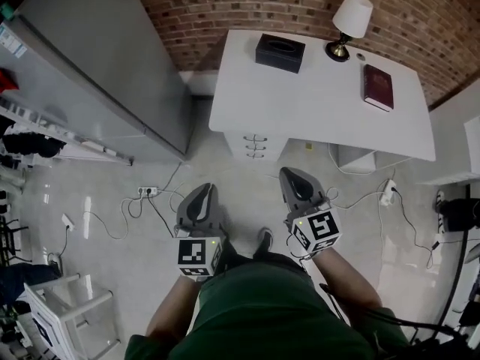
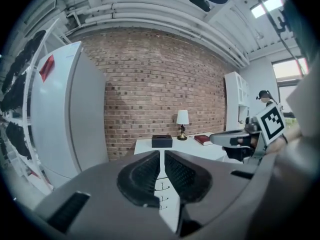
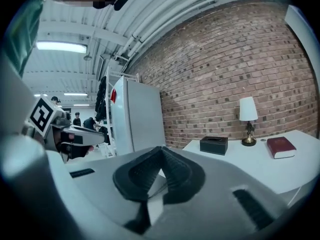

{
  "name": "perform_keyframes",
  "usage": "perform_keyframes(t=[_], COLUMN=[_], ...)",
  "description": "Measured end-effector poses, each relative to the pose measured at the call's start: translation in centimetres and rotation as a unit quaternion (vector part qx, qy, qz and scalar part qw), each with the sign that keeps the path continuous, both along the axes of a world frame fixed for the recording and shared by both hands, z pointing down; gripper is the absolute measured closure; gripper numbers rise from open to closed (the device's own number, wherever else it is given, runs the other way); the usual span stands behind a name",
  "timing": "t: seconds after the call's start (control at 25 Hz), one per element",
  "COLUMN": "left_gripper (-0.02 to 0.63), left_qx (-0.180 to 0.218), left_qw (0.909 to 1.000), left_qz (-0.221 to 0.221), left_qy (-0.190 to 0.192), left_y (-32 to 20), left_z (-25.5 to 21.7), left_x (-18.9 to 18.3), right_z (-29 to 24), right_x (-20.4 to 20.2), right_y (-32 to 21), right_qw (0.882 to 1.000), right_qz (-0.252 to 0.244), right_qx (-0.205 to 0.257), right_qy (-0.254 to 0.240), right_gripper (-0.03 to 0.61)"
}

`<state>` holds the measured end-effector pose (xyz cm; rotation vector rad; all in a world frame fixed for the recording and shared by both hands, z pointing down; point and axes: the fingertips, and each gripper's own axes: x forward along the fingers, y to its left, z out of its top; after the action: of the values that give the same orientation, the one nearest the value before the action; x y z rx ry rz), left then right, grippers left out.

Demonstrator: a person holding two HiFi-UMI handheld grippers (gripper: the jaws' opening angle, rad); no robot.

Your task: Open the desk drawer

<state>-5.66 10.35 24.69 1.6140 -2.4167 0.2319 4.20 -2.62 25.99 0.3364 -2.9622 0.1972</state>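
The white desk [image 1: 315, 103] stands against the brick wall, and its drawer stack [image 1: 255, 146] with three closed drawers hangs under its left end. Both grippers hover over the floor in front of it, well short of the handles. My left gripper [image 1: 204, 191] is shut with nothing held; in its own view the left gripper [image 2: 162, 156] shows only a thin slit between the pads, through which the drawer fronts [image 2: 161, 186] appear. My right gripper [image 1: 292, 175] is shut and empty too; the right gripper [image 3: 161, 151] has its tips touching and hides the drawers.
On the desk are a black tissue box [image 1: 280, 52], a lamp [image 1: 351, 22] and a red book [image 1: 378, 86]. A tall grey fridge [image 1: 105, 73] stands left of the desk. Cables and a power strip [image 1: 148, 191] lie on the floor. A white rack [image 1: 60, 313] is at bottom left.
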Motion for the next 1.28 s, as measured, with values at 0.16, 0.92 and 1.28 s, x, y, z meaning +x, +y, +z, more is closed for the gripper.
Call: perform_keyframes(t=[0.16,0.92,1.28], left_gripper=[0.589,0.589,0.589], left_qx=[0.001,-0.056,-0.122], left_qw=[0.9992,0.9528,0.9405], left_qz=[0.040,0.298,0.317], left_qy=[0.007,0.005,-0.013], left_y=[-3.4,-11.6,-12.7], left_z=[1.3,11.7,17.4], left_x=[-3.1,-12.4,-8.8], right_z=[1.4,20.4,31.4], right_x=[-2.0,-8.1,-9.3], right_y=[-2.1,-5.7,-8.0], right_qw=[0.999,0.937,0.903], right_qz=[0.037,0.281,0.270], right_qx=[0.011,-0.199,-0.334], right_qy=[0.015,0.058,0.005], right_gripper=[0.577,0.571,0.520])
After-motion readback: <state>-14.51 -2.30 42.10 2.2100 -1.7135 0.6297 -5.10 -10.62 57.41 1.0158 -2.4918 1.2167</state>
